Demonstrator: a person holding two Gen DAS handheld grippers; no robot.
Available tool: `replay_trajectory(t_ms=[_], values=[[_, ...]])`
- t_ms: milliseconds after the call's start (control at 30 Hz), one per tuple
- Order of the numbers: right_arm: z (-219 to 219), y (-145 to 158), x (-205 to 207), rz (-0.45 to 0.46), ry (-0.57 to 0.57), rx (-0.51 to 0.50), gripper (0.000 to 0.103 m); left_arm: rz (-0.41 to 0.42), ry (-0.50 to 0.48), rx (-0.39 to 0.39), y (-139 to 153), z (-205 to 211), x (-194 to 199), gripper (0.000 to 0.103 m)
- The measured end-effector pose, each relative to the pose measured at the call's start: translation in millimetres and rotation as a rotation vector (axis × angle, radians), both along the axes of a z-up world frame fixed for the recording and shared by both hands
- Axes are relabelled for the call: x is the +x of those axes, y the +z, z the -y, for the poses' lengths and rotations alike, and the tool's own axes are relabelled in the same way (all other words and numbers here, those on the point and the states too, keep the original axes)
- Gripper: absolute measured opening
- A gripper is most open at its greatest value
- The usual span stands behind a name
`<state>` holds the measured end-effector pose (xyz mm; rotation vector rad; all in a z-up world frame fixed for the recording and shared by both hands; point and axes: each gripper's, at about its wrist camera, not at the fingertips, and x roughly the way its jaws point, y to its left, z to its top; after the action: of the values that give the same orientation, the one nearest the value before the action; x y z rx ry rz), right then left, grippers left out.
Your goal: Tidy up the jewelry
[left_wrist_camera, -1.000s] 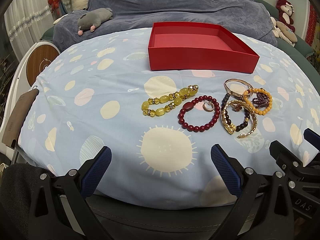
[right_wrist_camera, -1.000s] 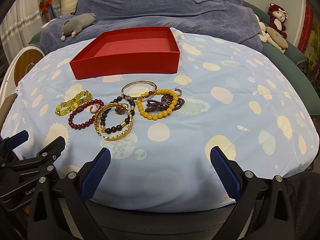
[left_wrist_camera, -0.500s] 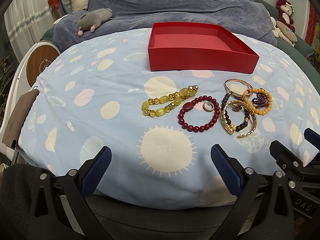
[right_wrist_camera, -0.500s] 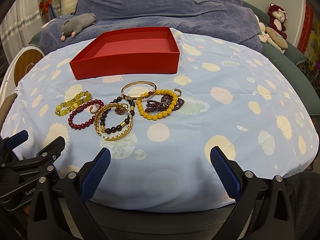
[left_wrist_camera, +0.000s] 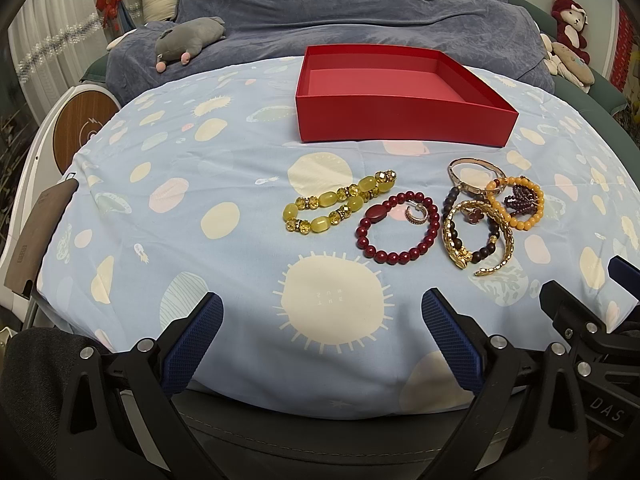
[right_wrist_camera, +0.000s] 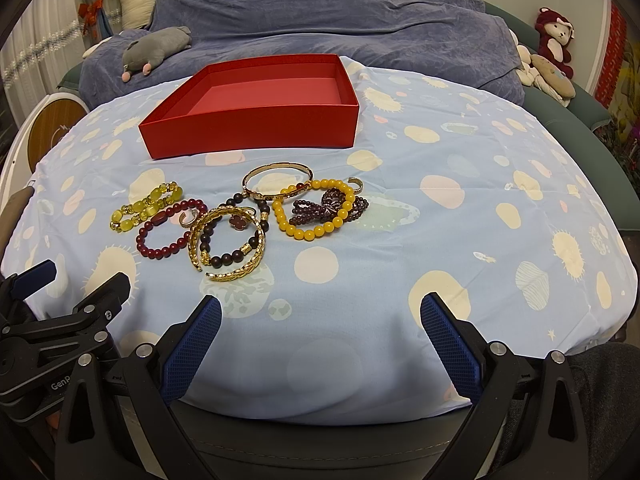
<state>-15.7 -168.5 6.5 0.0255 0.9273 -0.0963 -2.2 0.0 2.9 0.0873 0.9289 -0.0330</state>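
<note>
- Hidden/unclear: centre cluster overlaps heavily; the dark wooden bead bracelet lies partly under the gold woven bangle, so its full loop cannot be traced. The small ring inside the red bead bracelet is too small for detail. The purple bead strand is bunched; its form cannot be resolved.
- Each gripper shows only its lower body and finger ends at the frame bottom; the right unit's edge intrudes at the left wrist view's right margin.
- Materials: red box, rigid card, matte, open top, nothing visible inside. Cloth pale blue, printed with cream blobs, lightly creased.
- Yellow bead bracelet: glossy oval stones with faceted spacers, flattened into a narrow loop.
- Orange bead bracelet: smooth round beads, overlapping the thin gold bangle.
- All jewelry lies on the cloth, in front of the box, not in it.
- Left gripper: blue ribbed pads spread wide, grasping nothing, above the near cloth edge.
- Right gripper: likewise spread wide, touching nothing.
</note>
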Motion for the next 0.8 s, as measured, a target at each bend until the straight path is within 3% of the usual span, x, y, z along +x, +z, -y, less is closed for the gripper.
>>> replay_trajectory(t_ms=[467,800], values=[[-1,0,0,0.000,0.000,0.000,0.096,0.000,0.000,-0.001,0,0,0,0.095],[0,1,2,-0.003,0.019,-0.005,0.096,0.018,0.018,-0.048,10,-12,9,0.095]])
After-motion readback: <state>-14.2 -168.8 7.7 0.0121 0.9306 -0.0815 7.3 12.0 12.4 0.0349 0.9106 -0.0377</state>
